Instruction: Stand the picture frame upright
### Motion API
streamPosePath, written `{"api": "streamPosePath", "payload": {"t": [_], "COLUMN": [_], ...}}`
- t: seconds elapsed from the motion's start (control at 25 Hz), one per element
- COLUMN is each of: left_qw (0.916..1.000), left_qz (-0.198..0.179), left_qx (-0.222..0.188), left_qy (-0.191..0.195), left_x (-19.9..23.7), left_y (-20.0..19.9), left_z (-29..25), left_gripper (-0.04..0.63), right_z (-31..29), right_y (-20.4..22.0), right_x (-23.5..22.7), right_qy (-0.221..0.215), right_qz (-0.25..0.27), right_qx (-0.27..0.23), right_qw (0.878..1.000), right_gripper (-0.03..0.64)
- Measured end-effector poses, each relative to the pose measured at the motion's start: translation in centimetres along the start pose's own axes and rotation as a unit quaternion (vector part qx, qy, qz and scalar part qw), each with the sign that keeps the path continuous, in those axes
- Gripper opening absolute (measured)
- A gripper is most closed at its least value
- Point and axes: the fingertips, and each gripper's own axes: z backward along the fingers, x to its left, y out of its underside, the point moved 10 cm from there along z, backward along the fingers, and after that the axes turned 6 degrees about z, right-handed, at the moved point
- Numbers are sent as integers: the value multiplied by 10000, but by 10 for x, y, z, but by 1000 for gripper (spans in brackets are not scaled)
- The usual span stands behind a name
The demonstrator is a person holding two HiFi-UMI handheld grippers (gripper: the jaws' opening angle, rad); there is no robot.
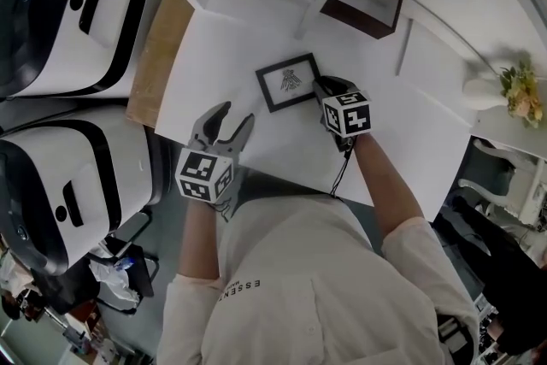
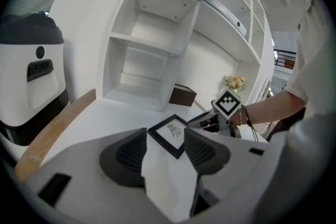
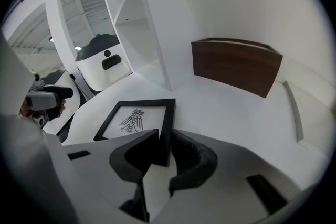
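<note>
A small black picture frame (image 1: 291, 81) with a bird drawing lies flat on the white table (image 1: 214, 55). My right gripper (image 1: 325, 90) reaches it from the right. In the right gripper view the right gripper (image 3: 164, 141) has its jaws on either side of the picture frame's (image 3: 137, 119) right border, pads against it. My left gripper (image 1: 224, 126) hovers nearer the table's front edge, a little short of the frame, with its jaws apart and nothing between them. In the left gripper view the picture frame (image 2: 172, 131) shows just beyond the left gripper (image 2: 165, 138).
A dark brown box (image 1: 363, 2) stands behind the frame beside a white shelf unit (image 2: 152, 50). A vase of flowers (image 1: 500, 90) sits at the far right. A wooden board (image 1: 158, 55) edges the table's left side, with two white-and-black machines (image 1: 68, 13) beyond it.
</note>
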Motion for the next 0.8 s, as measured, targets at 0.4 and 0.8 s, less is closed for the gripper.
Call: {"api": "streamPosePath", "payload": {"t": [0.4, 0.8], "left_qw": [9998, 9981], "left_qz": [-101, -342], "left_qx": [41, 210], "left_qy": [163, 471], "left_x": [-4, -6], "left_y": [2, 7], "left_z": [5, 24], "left_gripper": [216, 216], "right_z": [1, 14], "right_y": [2, 21], "right_x": [6, 32], "right_qy": [194, 495], "right_qz": [-189, -800], "right_qx": [177, 277], "right_qw": [9995, 9952], "right_gripper": [87, 86]}}
